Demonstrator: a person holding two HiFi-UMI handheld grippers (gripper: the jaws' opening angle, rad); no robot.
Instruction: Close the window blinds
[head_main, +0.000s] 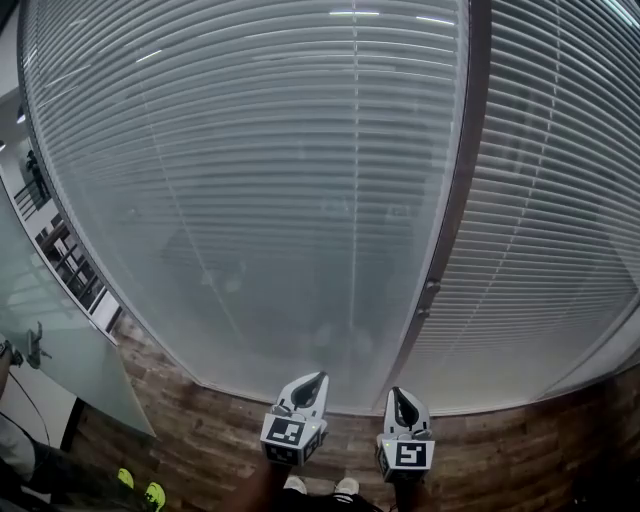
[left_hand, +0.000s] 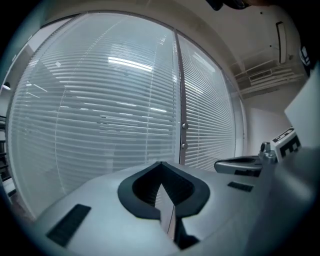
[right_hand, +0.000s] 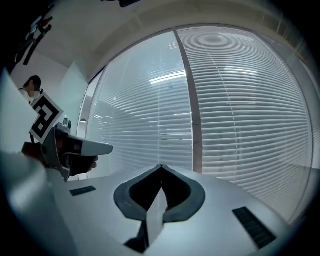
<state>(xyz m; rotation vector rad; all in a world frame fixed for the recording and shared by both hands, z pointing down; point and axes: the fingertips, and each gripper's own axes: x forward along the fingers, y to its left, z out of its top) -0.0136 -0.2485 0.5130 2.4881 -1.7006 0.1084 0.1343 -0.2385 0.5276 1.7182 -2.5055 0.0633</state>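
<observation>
Two panels of white horizontal-slat window blinds (head_main: 250, 150) reach down to the floor ahead of both grippers, parted by a dark upright window post (head_main: 457, 190). Thin cords run down the slats, and hazy dark shapes show through the lower left panel. Left gripper (head_main: 317, 378): jaws together, nothing between them. Right gripper (head_main: 398, 393): jaws together, likewise empty. Both are held low near the blinds' foot, apart from the slats. Below: brown wood-plank floor (head_main: 200, 440). At left: pale frosted glass partition (head_main: 60, 350). Overhead: white ceiling with slotted vent (left_hand: 265, 75).
</observation>
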